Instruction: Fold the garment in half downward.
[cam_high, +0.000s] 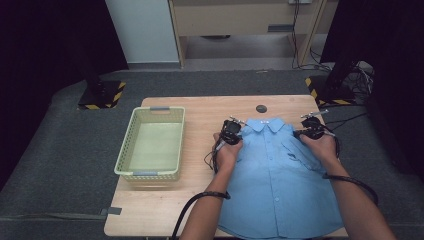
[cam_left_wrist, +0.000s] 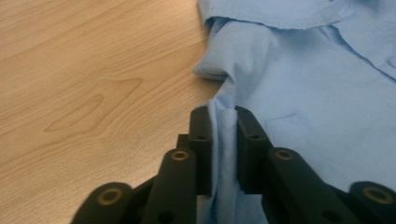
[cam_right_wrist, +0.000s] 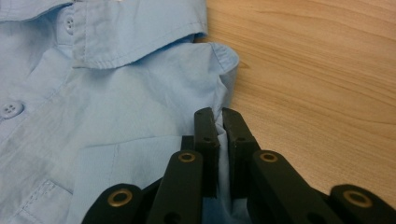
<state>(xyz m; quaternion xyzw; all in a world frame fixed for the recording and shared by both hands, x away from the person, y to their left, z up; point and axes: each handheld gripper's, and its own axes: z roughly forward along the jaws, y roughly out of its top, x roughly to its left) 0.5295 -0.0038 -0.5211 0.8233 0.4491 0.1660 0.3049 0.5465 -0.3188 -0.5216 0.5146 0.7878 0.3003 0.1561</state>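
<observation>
Both tongs are seen clamped on the light blue shirt, one at each shoulder. Left tongs are closed on a raised fold of cloth at the shirt's left edge, where the fabric is pinched between the two black jaws and drawn up into a ridge running toward the collar. Right tongs are closed on the opposite shoulder seam, with a thin strip of blue cloth caught between the jaws just below the rounded corner of the shoulder.

From the high view, the left tongs and the right tongs are found on either side of the collar, each held by a hand whose forearm comes in from the bottom edge. The shirt is laid flat, front up and buttoned, on the right half of the wooden table, with its collar toward the far edge and its hem hanging past the near edge. A chest pocket and a button are made out in the right gripper view.

A pale green basket is set on the left half of the table, well apart from the shirt. A small dark round disc is seen in the tabletop just beyond the collar.
</observation>
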